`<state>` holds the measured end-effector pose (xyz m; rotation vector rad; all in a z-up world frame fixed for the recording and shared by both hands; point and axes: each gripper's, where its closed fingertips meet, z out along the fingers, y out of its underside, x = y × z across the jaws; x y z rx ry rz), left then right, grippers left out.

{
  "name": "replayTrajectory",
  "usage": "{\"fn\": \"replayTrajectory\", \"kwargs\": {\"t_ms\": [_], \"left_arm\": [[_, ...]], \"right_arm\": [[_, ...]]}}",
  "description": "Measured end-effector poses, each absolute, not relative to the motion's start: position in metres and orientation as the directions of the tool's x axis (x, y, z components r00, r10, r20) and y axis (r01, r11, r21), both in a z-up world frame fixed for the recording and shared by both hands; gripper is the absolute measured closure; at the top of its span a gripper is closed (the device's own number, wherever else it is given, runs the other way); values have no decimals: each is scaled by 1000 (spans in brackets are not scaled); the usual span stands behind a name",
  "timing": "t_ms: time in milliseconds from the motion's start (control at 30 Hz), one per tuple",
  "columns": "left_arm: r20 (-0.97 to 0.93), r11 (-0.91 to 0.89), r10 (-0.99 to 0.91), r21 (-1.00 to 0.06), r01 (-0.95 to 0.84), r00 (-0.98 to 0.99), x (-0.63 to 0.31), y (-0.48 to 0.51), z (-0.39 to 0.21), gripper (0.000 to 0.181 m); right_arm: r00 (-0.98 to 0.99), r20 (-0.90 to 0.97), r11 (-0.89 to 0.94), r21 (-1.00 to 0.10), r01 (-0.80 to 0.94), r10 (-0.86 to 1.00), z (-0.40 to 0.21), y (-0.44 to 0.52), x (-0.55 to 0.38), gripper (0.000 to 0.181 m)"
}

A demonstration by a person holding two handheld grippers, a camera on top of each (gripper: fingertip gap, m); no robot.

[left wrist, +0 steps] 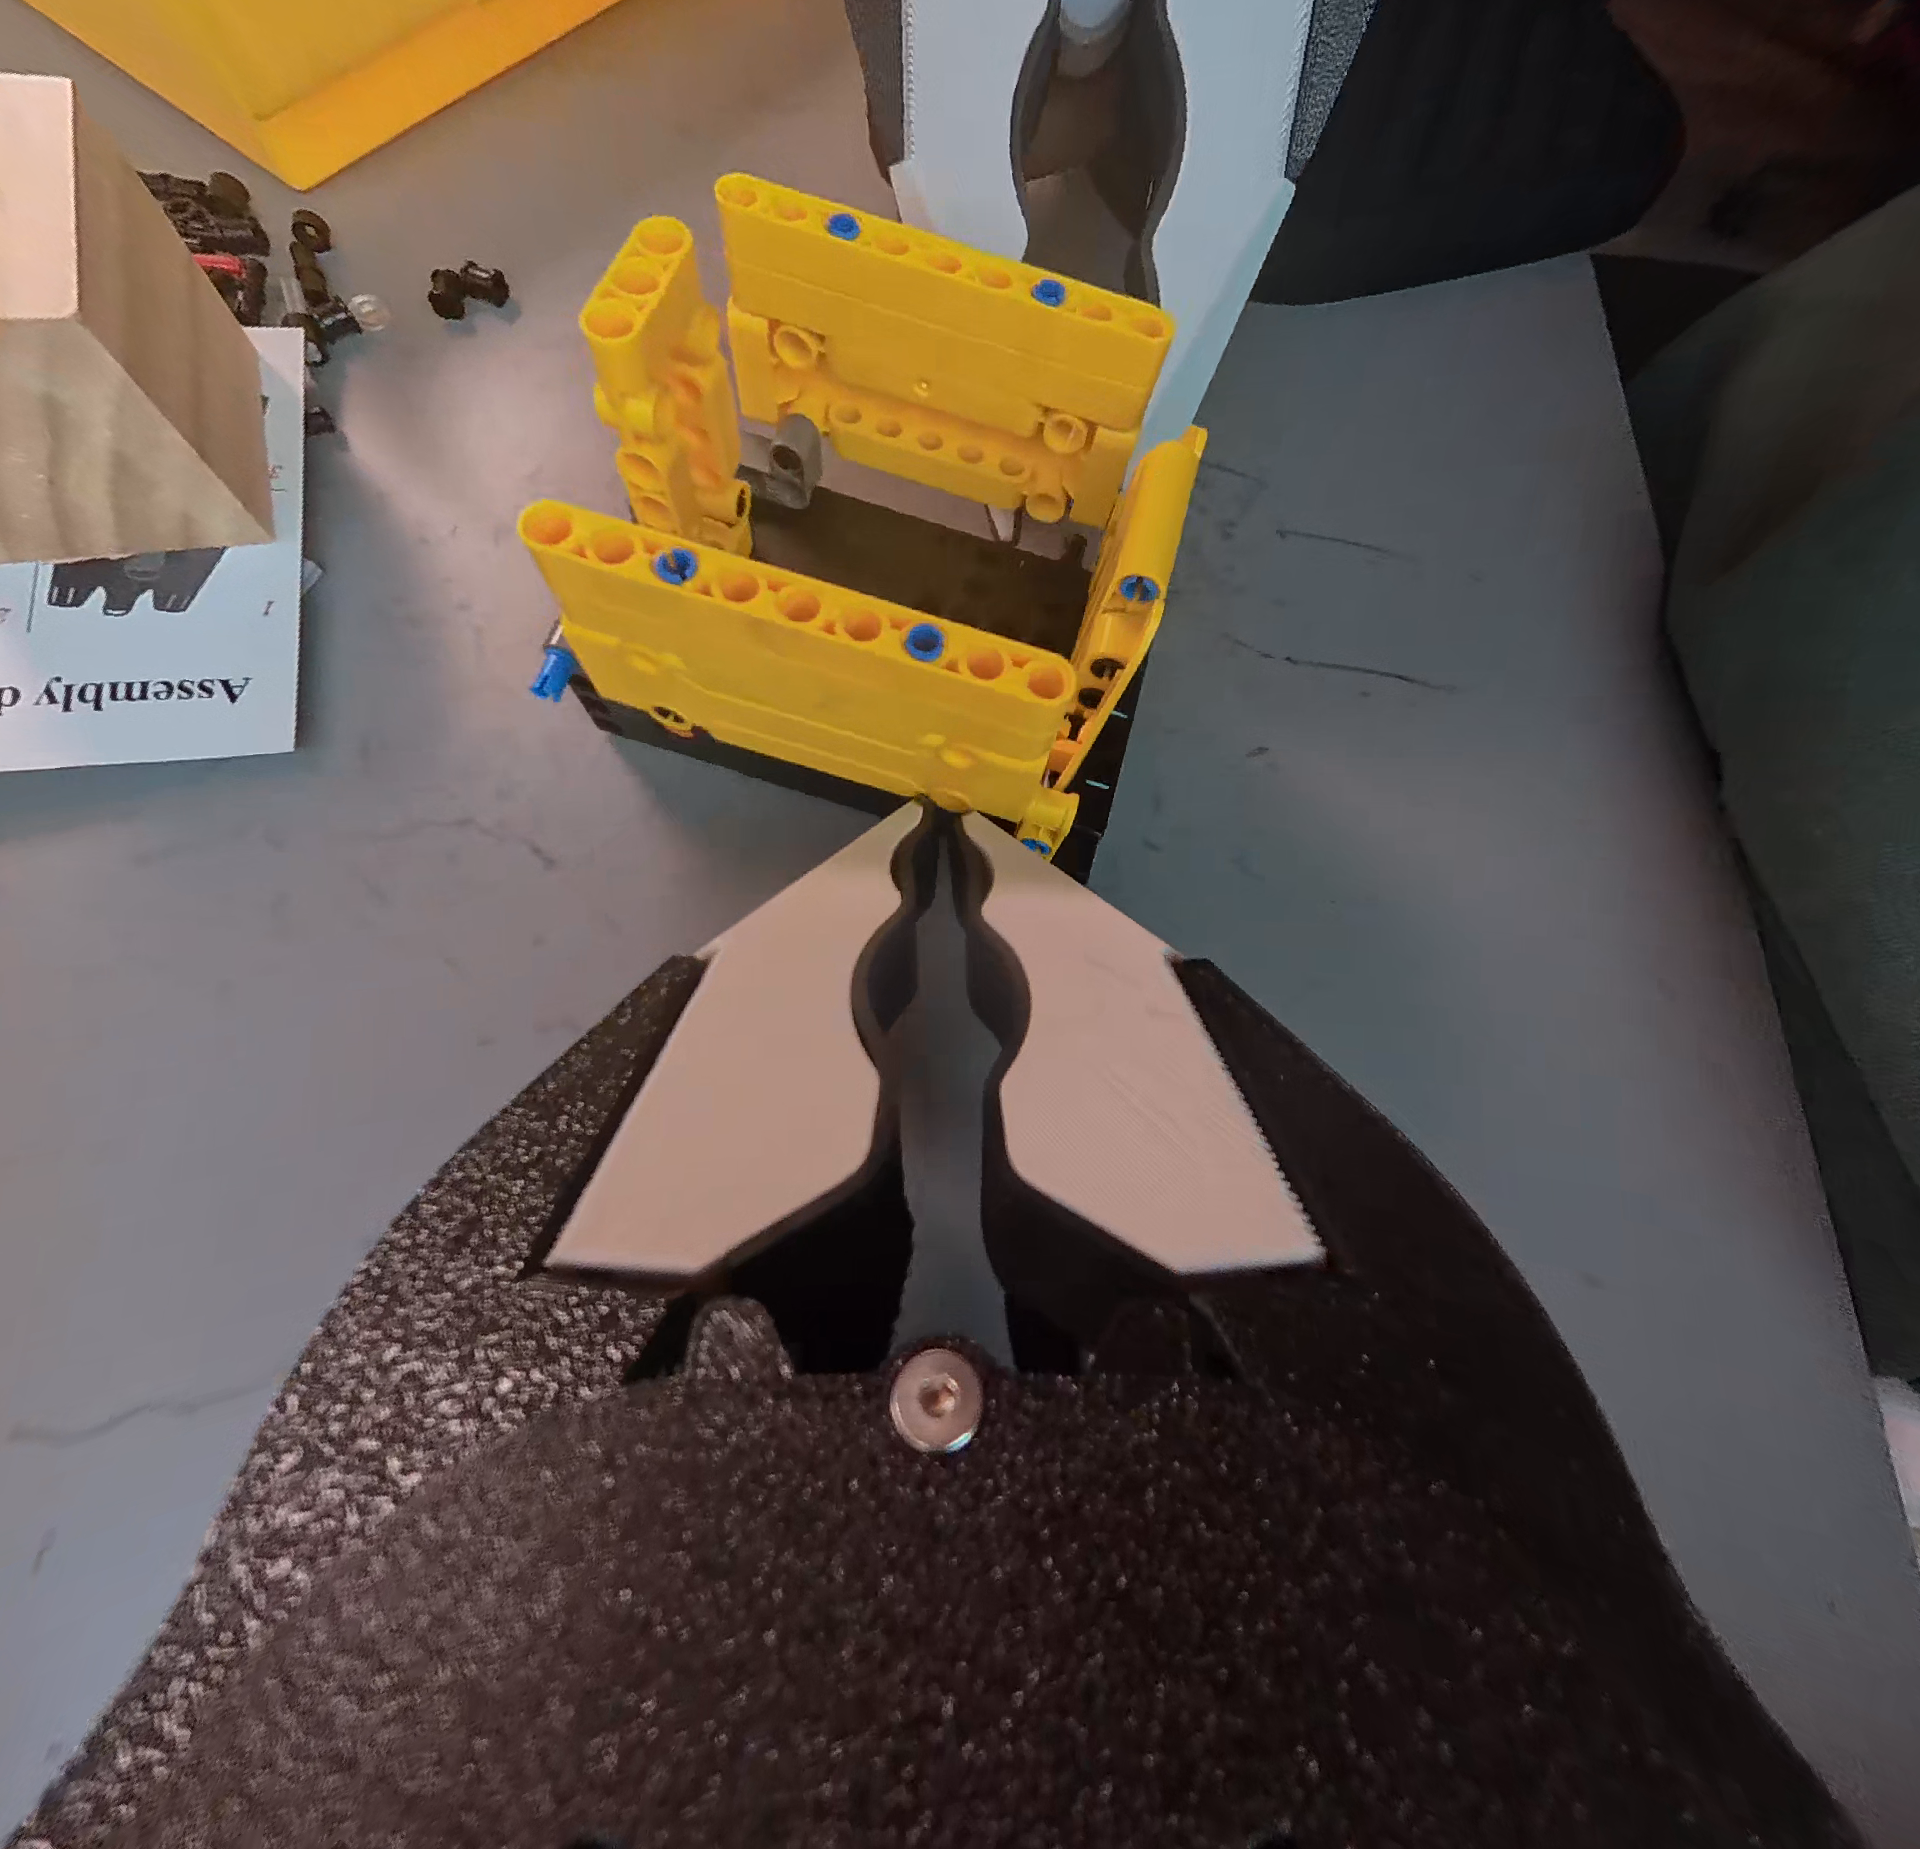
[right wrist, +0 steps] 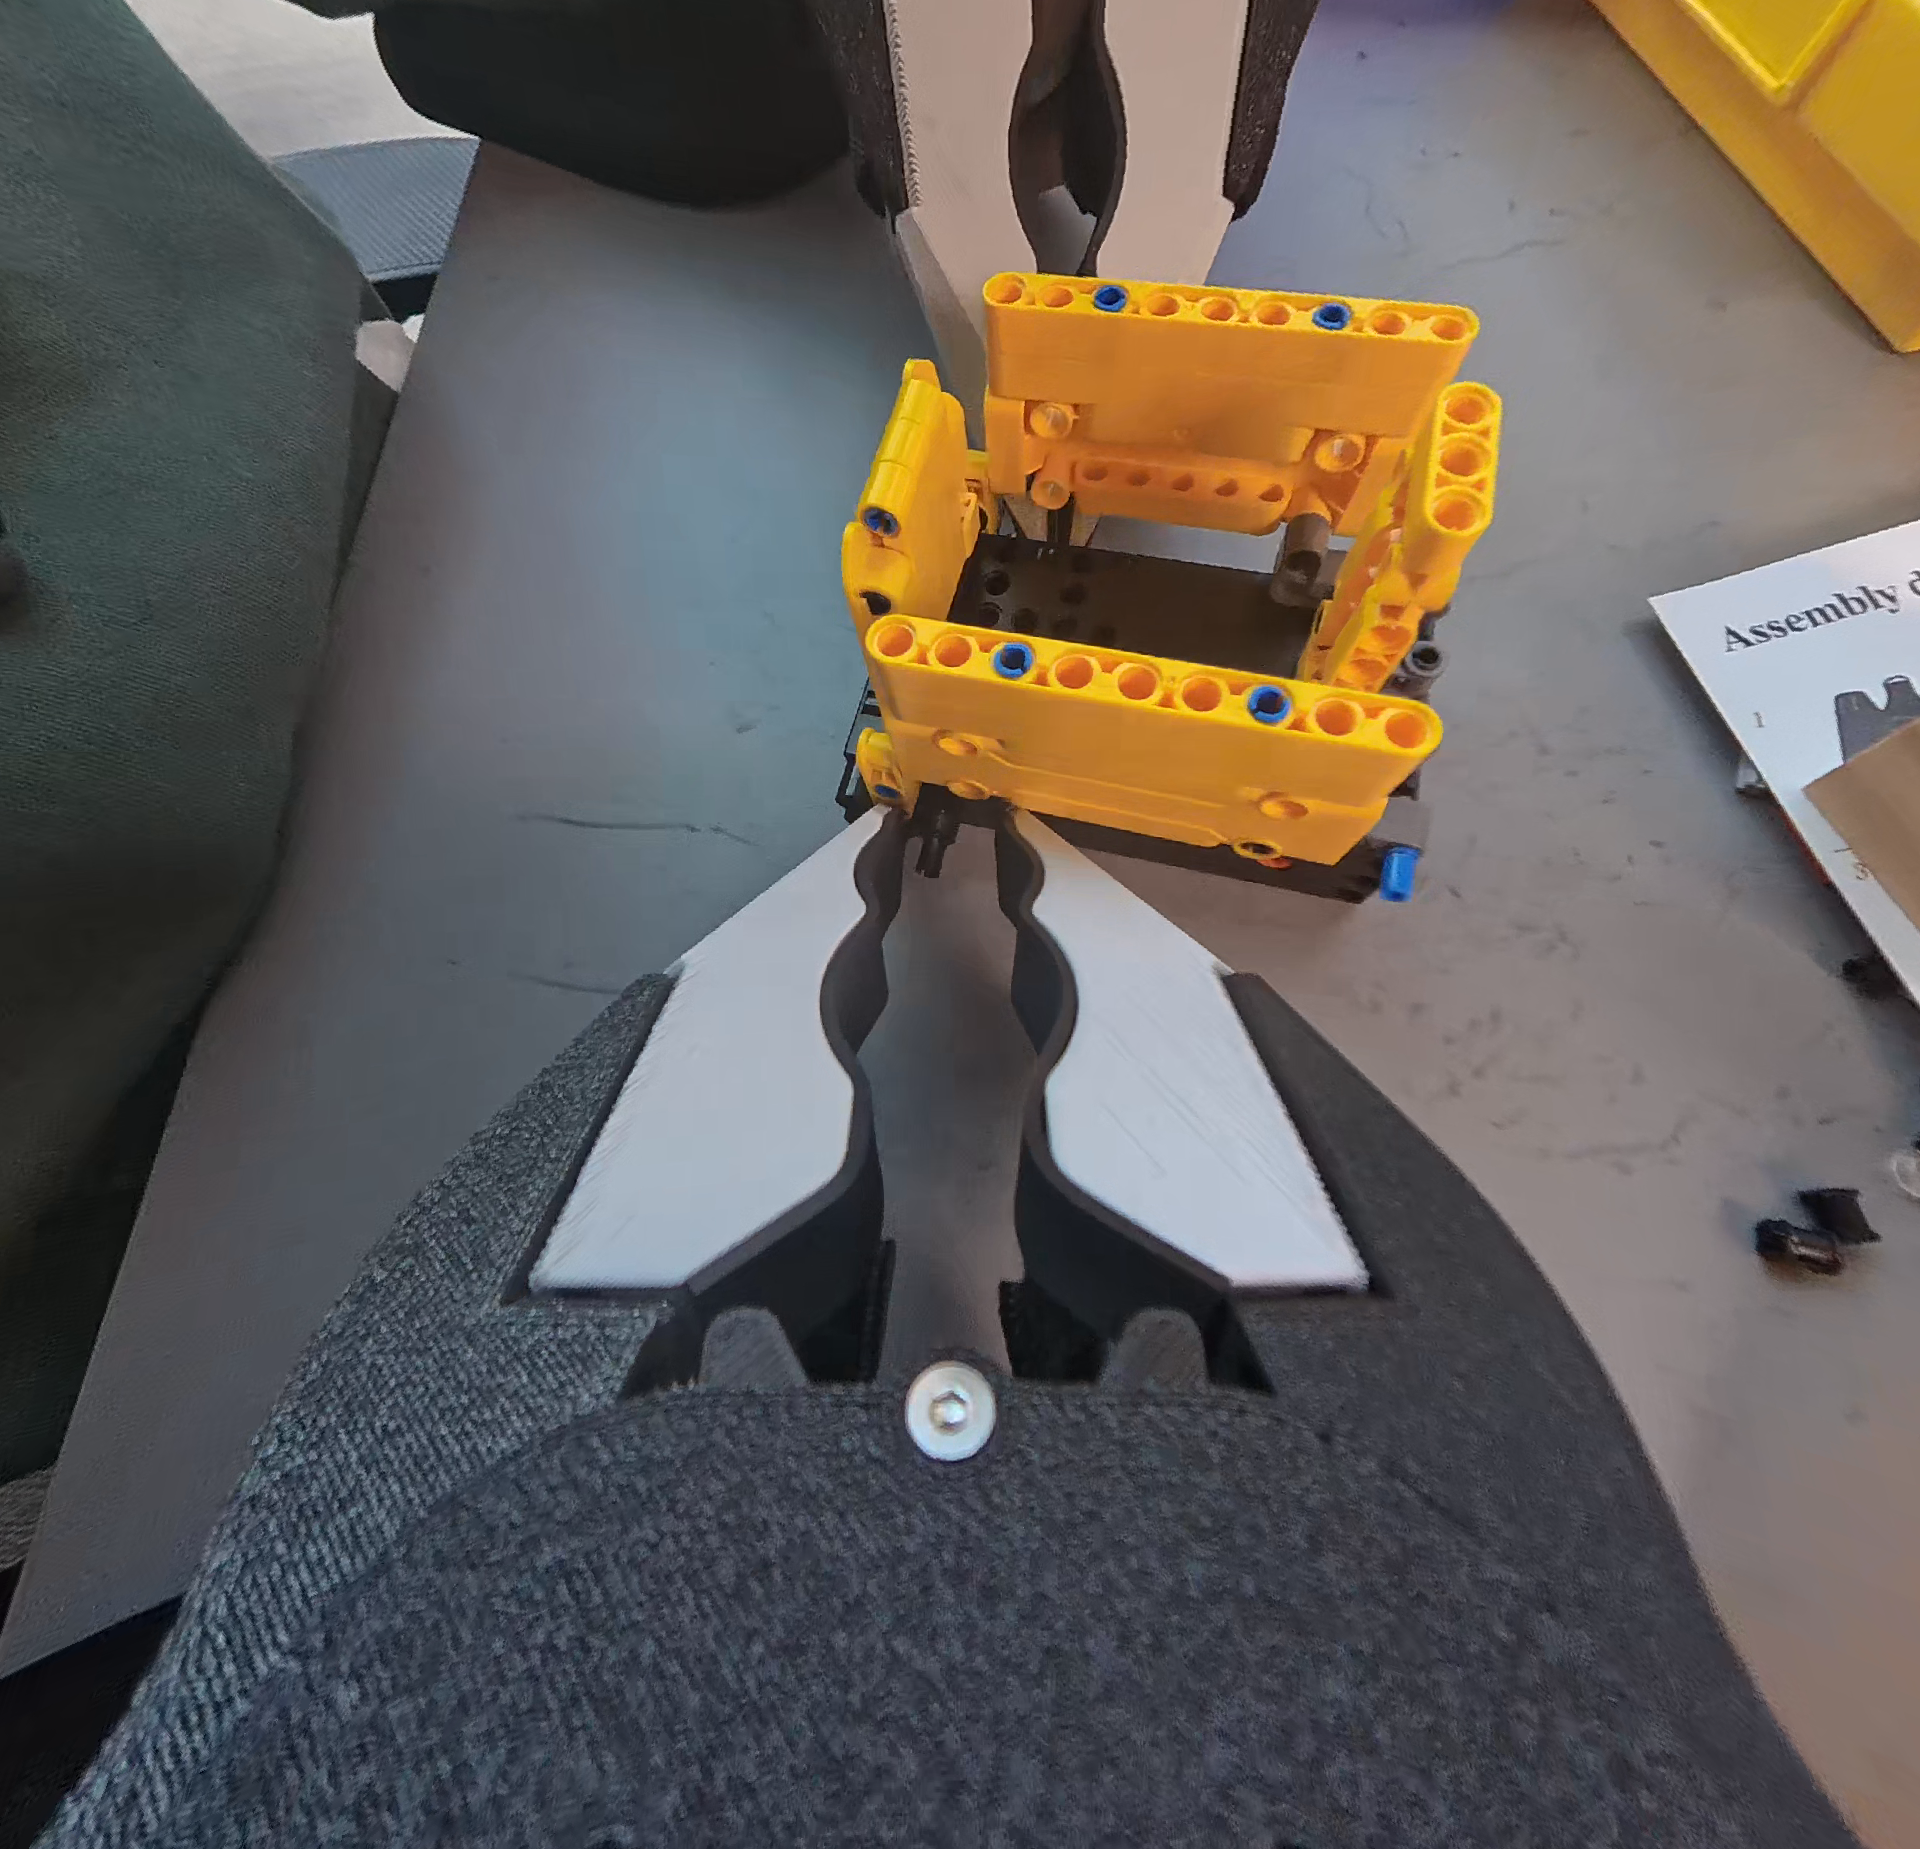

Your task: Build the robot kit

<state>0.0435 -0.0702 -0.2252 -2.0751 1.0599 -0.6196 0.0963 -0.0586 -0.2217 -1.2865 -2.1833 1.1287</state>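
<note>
A box-like assembly of yellow holed beams with blue pins (left wrist: pixel 831 656) stands on a black base plate (left wrist: pixel 935 573) on the grey table. My left gripper (left wrist: pixel 940 817) is shut, its tips against the lower edge of the near yellow wall; I cannot tell whether they pinch anything. My right gripper (left wrist: pixel 1089 236) is behind the far wall. In the right wrist view the same assembly (right wrist: pixel 1143 739) is just ahead of my right gripper (right wrist: pixel 943 828). It is slightly open, with a small black pin (right wrist: pixel 933 849) sticking out of the base between its fingers. The left gripper (right wrist: pixel 1065 251) shows beyond the far wall.
A yellow bin (left wrist: pixel 364 33) (right wrist: pixel 1766 85), a printed paper sheet (left wrist: pixel 156 656) (right wrist: pixel 1787 636) under a beige block (left wrist: pixel 104 397), and loose black pins (left wrist: pixel 468 287) (right wrist: pixel 1808 1243) lie beside the assembly. A person's dark green garment (right wrist: pixel 156 552) is past the table edge. Across from one pair of fingers to the other is roughly 6 centimetres.
</note>
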Motion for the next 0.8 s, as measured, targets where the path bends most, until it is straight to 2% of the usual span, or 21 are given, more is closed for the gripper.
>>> {"fn": "replayTrajectory", "kwargs": {"t_ms": [100, 200, 300, 367, 467, 533, 600, 800], "left_arm": [[99, -415, -831, -766, -491, 548, 42, -70, -227, 181], [130, -439, -813, -777, -451, 568, 35, -66, -224, 164], [186, -455, -783, -822, -342, 594, 24, -64, -209, 156], [235, -453, -777, -852, -261, 583, 22, -67, -196, 148], [274, -434, -785, -883, -179, 555, 29, -73, -183, 124], [249, -418, -791, -887, -196, 559, 36, -75, -186, 107], [223, -410, -799, -881, -235, 559, 45, -77, -191, 95], [93, -367, -787, -865, -341, 611, 56, -70, -202, 97]], "right_arm": [[-513, -80, 260, -788, 558, 855, -222, -58, 97, 165], [-522, -73, 279, -778, 563, 850, -218, -59, 103, 163], [-483, -27, 288, -774, 564, 875, -213, -40, 107, 158], [-440, -4, 272, -780, 564, 898, -210, -23, 106, 146], [-423, 30, 278, -795, 539, 906, -206, -14, 96, 110], [-450, 32, 292, -800, 524, 893, -205, -19, 89, 92], [-479, 41, 316, -800, 510, 877, -206, -24, 82, 84], [-509, 22, 316, -806, 500, 861, -207, -32, 75, 96]]}}
